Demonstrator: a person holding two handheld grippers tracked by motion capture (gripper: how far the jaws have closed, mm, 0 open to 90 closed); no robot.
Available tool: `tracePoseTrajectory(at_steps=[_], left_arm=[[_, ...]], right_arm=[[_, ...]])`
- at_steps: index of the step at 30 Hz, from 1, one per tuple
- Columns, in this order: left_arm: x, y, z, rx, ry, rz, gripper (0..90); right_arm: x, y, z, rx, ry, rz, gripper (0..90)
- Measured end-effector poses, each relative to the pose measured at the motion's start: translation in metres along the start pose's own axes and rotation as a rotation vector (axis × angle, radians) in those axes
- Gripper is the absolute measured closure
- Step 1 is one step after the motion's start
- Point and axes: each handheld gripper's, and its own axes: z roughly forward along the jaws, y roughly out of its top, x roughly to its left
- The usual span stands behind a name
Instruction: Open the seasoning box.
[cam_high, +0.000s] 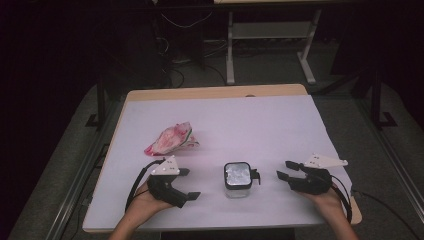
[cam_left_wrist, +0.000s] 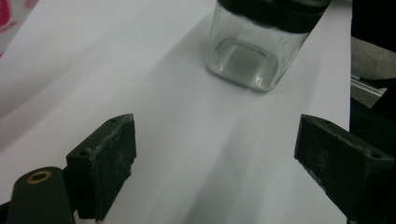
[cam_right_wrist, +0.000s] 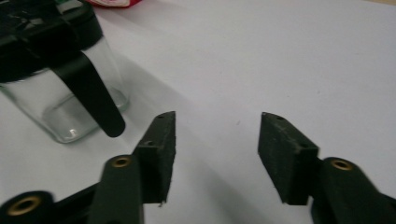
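A square clear glass jar with a black lid and a black side clasp stands upright near the table's front edge, between the two grippers. My left gripper lies to the jar's left, open, its jaws aimed at the jar with bare table between them. My right gripper sits to the jar's right, open and holding nothing. In the right gripper view the jar stands left of the jaws, its black clasp hanging down its side.
A crumpled pink, white and green wrapper lies on the white table behind the left gripper. The table's front edge runs just under both hands. Dark floor, cables and a desk frame lie beyond the far edge.
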Motion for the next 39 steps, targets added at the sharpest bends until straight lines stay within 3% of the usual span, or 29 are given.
tracePoseTrajectory(at_steps=[4, 5, 6, 20, 26, 35, 39], left_arm=[[-0.003, 0.008, 0.006, -0.004, -0.020, 0.026, 12.4], [-0.004, 0.010, 0.008, -0.012, -0.028, 0.033, 12.4], [-0.005, 0.012, 0.009, -0.016, -0.033, 0.038, 12.4], [-0.009, 0.039, 0.026, -0.052, -0.093, 0.114, 12.4], [-0.010, 0.045, 0.039, -0.038, -0.112, 0.149, 12.4], [-0.007, 0.056, 0.059, -0.046, -0.194, 0.173, 11.3], [-0.006, 0.054, 0.066, -0.040, -0.208, 0.187, 11.2]], right_arm=[[-0.001, -0.001, 0.006, 0.008, 0.024, 0.002, 27.2], [-0.001, -0.001, 0.006, 0.008, 0.024, 0.002, 27.2], [0.000, -0.002, 0.009, 0.008, -0.003, -0.008, 21.8], [-0.010, -0.005, 0.013, -0.027, 0.006, 0.016, 21.5], [-0.011, -0.005, 0.014, -0.024, 0.008, 0.034, 21.5], [-0.011, -0.005, 0.014, -0.021, 0.010, 0.031, 21.4], [-0.011, -0.005, 0.014, -0.020, 0.014, 0.032, 21.5]])
